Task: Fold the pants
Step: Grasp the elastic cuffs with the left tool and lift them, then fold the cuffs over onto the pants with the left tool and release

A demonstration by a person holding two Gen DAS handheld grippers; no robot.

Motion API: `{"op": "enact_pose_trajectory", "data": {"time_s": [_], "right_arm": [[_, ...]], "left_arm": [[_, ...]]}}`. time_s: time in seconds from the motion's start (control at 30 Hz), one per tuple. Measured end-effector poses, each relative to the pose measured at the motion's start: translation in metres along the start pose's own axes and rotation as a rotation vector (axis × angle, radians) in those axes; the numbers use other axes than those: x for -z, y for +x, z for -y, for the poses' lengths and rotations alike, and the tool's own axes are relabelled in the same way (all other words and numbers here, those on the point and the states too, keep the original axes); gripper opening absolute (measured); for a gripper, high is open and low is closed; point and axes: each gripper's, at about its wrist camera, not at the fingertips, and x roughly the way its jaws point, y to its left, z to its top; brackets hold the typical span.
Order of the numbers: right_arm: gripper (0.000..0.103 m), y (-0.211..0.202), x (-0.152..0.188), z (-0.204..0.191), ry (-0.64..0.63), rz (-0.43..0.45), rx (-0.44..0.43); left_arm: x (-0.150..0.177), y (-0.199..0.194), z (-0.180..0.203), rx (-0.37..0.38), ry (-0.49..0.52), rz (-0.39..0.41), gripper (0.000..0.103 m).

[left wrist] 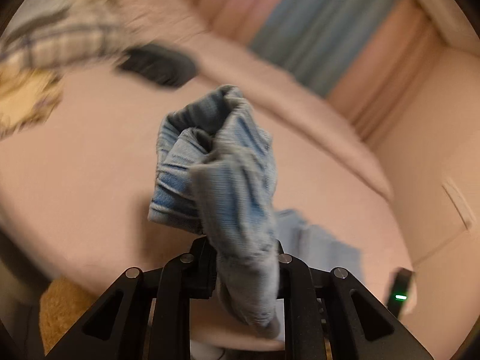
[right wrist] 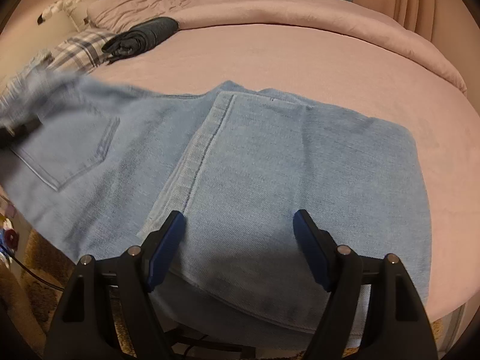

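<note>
One pair of light blue jeans [right wrist: 270, 162] lies on the pink bed [right wrist: 300, 57], a leg folded over beside the back pocket [right wrist: 69, 153]. Your left gripper [left wrist: 246, 267] has its fingers clamped on a bunched part of the jeans [left wrist: 222, 162]; your right gripper [right wrist: 238, 219] hovers over the denim with fingers wide. Behind: one dark folded garment [right wrist: 141, 37], one plaid pillow [right wrist: 81, 49], pink curtains [left wrist: 387, 69]. The left view is motion-blurred.

1 pr light jeans [right wrist: 270, 162], 1 dark folded garment [right wrist: 141, 37], 1 plaid pillow [right wrist: 81, 49], 2 tools.
</note>
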Motion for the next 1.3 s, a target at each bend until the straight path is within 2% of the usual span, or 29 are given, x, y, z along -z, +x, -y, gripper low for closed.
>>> {"op": "enact_pose_trajectory", "data": {"time_s": [0.1, 0.17, 0.33, 0.47, 0.57, 0.7, 0.83, 0.9, 0.97, 1.03, 1.07, 1.1, 1.23, 1.3], "right_arm": [[0.075, -0.010, 0.001, 0.010, 0.060, 0.022, -0.052], [0.075, -0.018, 0.002, 0.022, 0.117, 0.035, -0.069], [0.076, -0.046, 0.009, 0.055, 0.196, 0.096, -0.008], [0.076, -0.070, 0.021, 0.087, 0.277, 0.138, 0.028], [0.076, -0.079, 0.030, 0.109, 0.345, 0.151, 0.033], [0.076, -0.080, 0.042, 0.132, 0.436, 0.148, 0.014], [0.076, -0.085, 0.047, 0.138, 0.475, 0.162, 0.001], [0.076, -0.090, 0.047, 0.136, 0.484, 0.176, -0.010], [0.077, -0.097, 0.049, 0.133, 0.490, 0.192, -0.030], [0.077, -0.102, 0.049, 0.132, 0.485, 0.204, -0.040], [0.077, -0.103, 0.046, 0.134, 0.482, 0.207, -0.041], [0.077, -0.104, 0.045, 0.133, 0.476, 0.210, -0.040], [0.079, -0.104, 0.044, 0.137, 0.494, 0.218, -0.050], [0.080, -0.104, 0.048, 0.141, 0.504, 0.218, -0.053]], "left_arm": [[-0.001, -0.005, 0.041, 0.078, 0.113, 0.013, 0.017], [0.001, 0.004, 0.071, 0.130, 0.179, -0.007, 0.017], [0.014, 0.031, 0.129, 0.208, 0.323, -0.075, 0.017], [0.034, 0.066, 0.159, 0.238, 0.389, -0.188, 0.017], [0.051, 0.091, 0.173, 0.237, 0.437, -0.268, 0.018], [0.077, 0.120, 0.190, 0.178, 0.509, -0.379, 0.022], [0.086, 0.118, 0.207, 0.117, 0.594, -0.353, 0.024], [0.086, 0.120, 0.208, 0.112, 0.590, -0.367, 0.032], [0.083, 0.117, 0.201, 0.205, 0.531, -0.416, 0.066], [0.079, 0.108, 0.190, 0.328, 0.452, -0.455, 0.086], [0.076, 0.103, 0.188, 0.378, 0.419, -0.456, 0.089], [0.073, 0.099, 0.186, 0.381, 0.407, -0.446, 0.089], [0.062, 0.085, 0.176, 0.380, 0.382, -0.420, 0.089], [0.056, 0.080, 0.171, 0.345, 0.360, -0.394, 0.089]]}}
